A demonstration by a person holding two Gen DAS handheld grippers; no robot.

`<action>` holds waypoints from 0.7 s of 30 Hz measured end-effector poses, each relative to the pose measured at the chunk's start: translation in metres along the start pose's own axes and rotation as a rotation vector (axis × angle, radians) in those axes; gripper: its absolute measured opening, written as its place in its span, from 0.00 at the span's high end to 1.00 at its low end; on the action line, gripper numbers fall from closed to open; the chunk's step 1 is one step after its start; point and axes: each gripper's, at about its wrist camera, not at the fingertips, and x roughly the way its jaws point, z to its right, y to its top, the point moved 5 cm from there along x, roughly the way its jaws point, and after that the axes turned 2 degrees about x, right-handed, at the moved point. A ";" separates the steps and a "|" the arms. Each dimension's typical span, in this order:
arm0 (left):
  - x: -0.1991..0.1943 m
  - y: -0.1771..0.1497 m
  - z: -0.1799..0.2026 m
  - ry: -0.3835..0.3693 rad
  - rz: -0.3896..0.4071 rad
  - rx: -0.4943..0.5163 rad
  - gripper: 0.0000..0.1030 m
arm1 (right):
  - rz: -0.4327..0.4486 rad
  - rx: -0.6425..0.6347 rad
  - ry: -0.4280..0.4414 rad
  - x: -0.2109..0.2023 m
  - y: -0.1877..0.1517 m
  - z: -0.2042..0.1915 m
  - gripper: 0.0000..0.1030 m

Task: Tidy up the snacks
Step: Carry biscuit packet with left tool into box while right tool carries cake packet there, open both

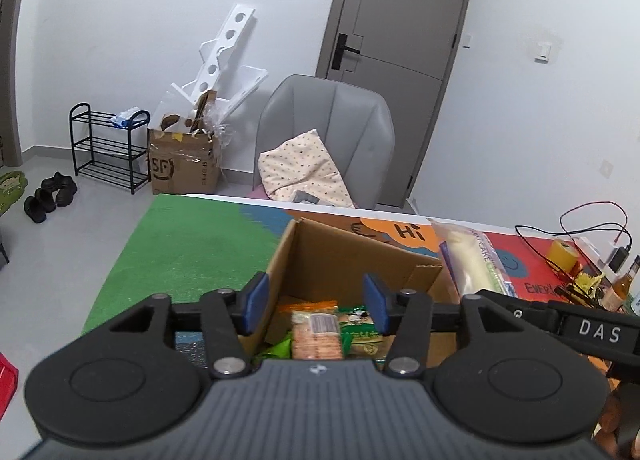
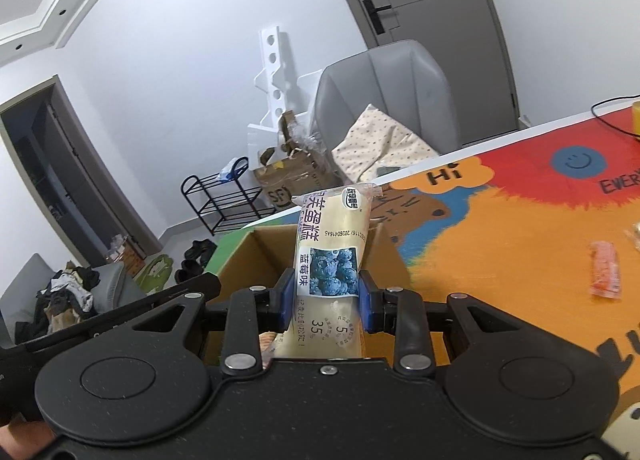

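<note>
Right gripper clamped narrow on a blueberry cake packet, blue pads pressed to both sides at mid-length, packet held upright and tilted slightly over the open cardboard box. Left gripper parted partway, nothing between its pads, poised above the near edge of the same box.

Packet long and pale cream, clear wrapper with purple lettering, a square picture of blueberries on its front, crimped top end pointing away from the camera. Seen from the left wrist as a pale roll just right of the box.

Box brown, flaps up, standing on the surface covered by a bright mat of green, orange, red and blue with "Hi" printed on it.

Inside the box, at least three snack packs in view: one orange biscuit pack with a barcode, one green-and-white pack beside it, one green pack at the left. Out on the mat, right of the box, one orange-pink snack packet lying alone, well apart from the box.
</note>
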 end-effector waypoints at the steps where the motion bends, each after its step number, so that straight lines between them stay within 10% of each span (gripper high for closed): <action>1: -0.001 0.000 -0.002 0.003 0.000 -0.003 0.44 | -0.010 0.001 0.018 0.001 -0.001 -0.003 0.69; 21: -0.006 -0.010 0.037 -0.051 -0.028 0.053 0.09 | 0.036 0.059 -0.120 -0.046 -0.006 0.049 0.40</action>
